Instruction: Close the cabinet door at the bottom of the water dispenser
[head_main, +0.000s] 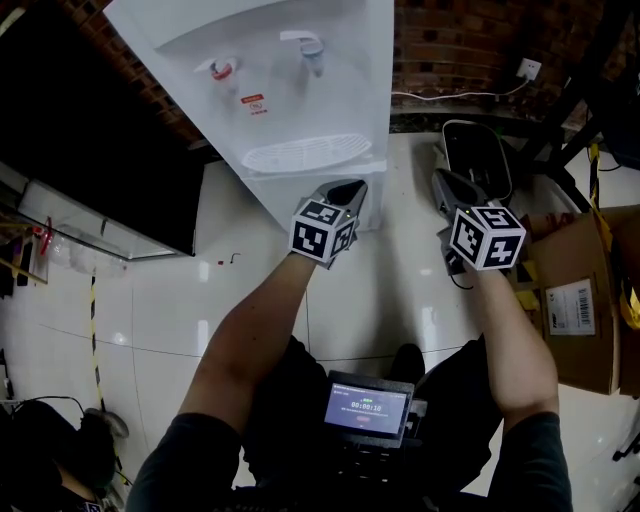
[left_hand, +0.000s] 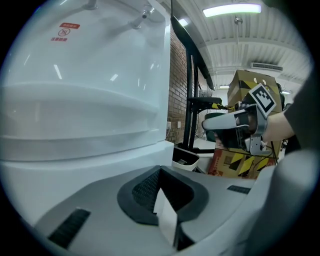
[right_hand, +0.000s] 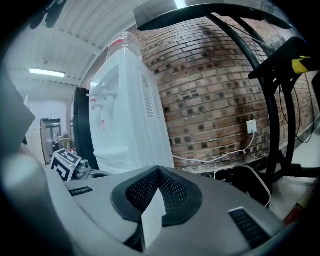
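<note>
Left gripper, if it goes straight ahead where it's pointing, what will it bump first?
Probably the water dispenser, near the corner of its white body, right ahead of the left gripper. Depth is hard to judge.

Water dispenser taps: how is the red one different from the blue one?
Colour: the red-capped tap has a red top, the blue-capped tap a blue one. In the head view the red-capped tap is on the left, the blue-capped tap on the right. The red-and-white sticker sits nearer the red-capped tap than the blue-capped tap. Both stick out of the white water dispenser, above its oval drip grille.
</note>
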